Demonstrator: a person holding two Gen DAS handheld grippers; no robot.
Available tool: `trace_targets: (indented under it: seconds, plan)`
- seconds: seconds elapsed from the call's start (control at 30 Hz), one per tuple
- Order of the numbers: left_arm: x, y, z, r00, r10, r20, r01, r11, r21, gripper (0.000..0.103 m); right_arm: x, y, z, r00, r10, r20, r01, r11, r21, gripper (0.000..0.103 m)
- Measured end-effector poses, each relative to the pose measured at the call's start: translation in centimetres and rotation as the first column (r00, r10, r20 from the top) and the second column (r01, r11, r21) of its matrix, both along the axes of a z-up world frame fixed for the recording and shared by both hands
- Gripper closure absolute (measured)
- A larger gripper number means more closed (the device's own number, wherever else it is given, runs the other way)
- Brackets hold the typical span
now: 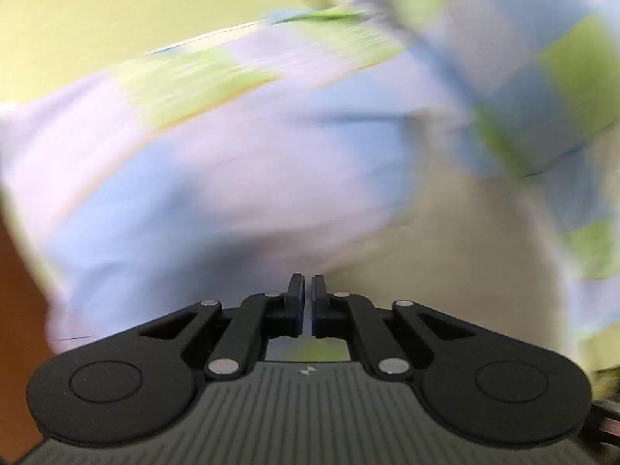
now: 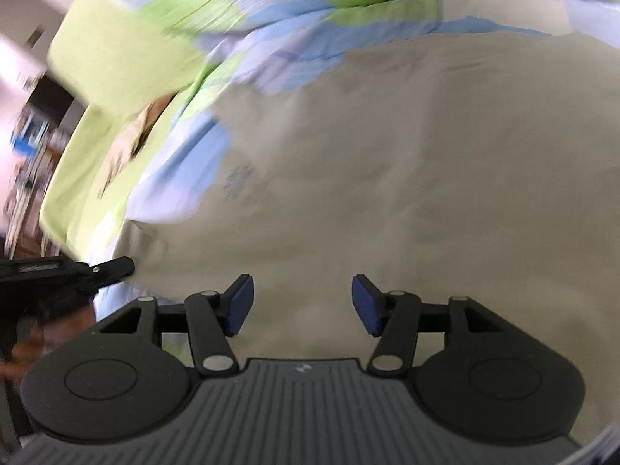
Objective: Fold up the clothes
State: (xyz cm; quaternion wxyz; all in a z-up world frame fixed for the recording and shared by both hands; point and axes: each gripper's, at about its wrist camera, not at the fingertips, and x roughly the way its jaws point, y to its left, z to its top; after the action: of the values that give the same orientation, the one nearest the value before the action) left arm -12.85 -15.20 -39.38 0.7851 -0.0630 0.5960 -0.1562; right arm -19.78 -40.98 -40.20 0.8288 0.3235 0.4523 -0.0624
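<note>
Black and closed tight, the left tool (image 1: 307, 302) has its two jaws pressed together with only a thin slit between them, and I see no cloth caught there. It points down at a blurred garment (image 1: 232, 178) in patches of lilac, light blue and green, which lies spread just in front of it. I judge that the tool is travelling to a new edge, not gripping.

The right tool (image 2: 302, 304) stands released, its blue pads (image 2: 241, 304) well apart and nothing between them, above a plain beige cloth (image 2: 387, 178). Probably it is ready to take a hem of this piece.

Farther away, the checked garment lies crumpled along the far edge of the beige cloth, partly over it. Behind both is a light green sheet (image 2: 97, 58), perhaps a bed cover.

I count two tools, one checked garment and one beige cloth.
</note>
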Motion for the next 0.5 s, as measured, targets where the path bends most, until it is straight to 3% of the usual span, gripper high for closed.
trace_targets:
  seconds: [0.03,0.1,0.17,0.23,0.27,0.33,0.43,0.5]
  plan:
    - [0.0,0.2,-0.3,1.000,-0.004,0.012,0.004,0.998,0.063,0.103,-0.5,0.6,0.2,0.999,0.033,-0.010,-0.033,0.999,-0.011,0.049]
    - [-0.3,0.2,0.1,1.000,-0.006,0.025,0.003,0.995,0.097,0.103,-2.1,1.8,0.7,0.993,0.108,-0.044,-0.110,0.993,-0.048,0.048]
    - [-1.0,-0.7,1.0,0.999,-0.030,0.038,0.028,0.998,0.059,0.096,-4.3,2.4,1.3,0.982,0.161,-0.094,-0.171,0.979,-0.111,0.046]
    - [-1.8,-1.8,1.9,0.997,-0.056,0.052,0.056,0.998,0.014,0.060,-6.5,2.0,1.8,0.974,0.173,-0.146,-0.198,0.962,-0.186,0.045]
    - [-1.9,-2.4,2.1,0.995,-0.065,0.073,0.064,0.998,0.004,0.054,-7.5,1.7,2.0,0.971,0.170,-0.167,-0.205,0.954,-0.221,0.045]
    - [-1.7,-3.8,2.1,0.989,-0.077,0.126,0.077,0.997,0.006,0.051,-9.1,0.9,2.2,0.966,0.161,-0.201,-0.215,0.935,-0.283,0.044]
    - [-0.4,-5.8,1.6,0.978,-0.105,0.178,0.101,0.994,0.032,0.048,-11.9,-0.5,2.6,0.950,0.162,-0.268,-0.264,0.875,-0.406,0.042]
    - [0.2,-7.6,0.8,0.971,-0.167,0.172,0.161,0.986,0.045,0.052,-12.9,-0.9,2.6,0.947,0.170,-0.271,-0.278,0.856,-0.436,0.040]
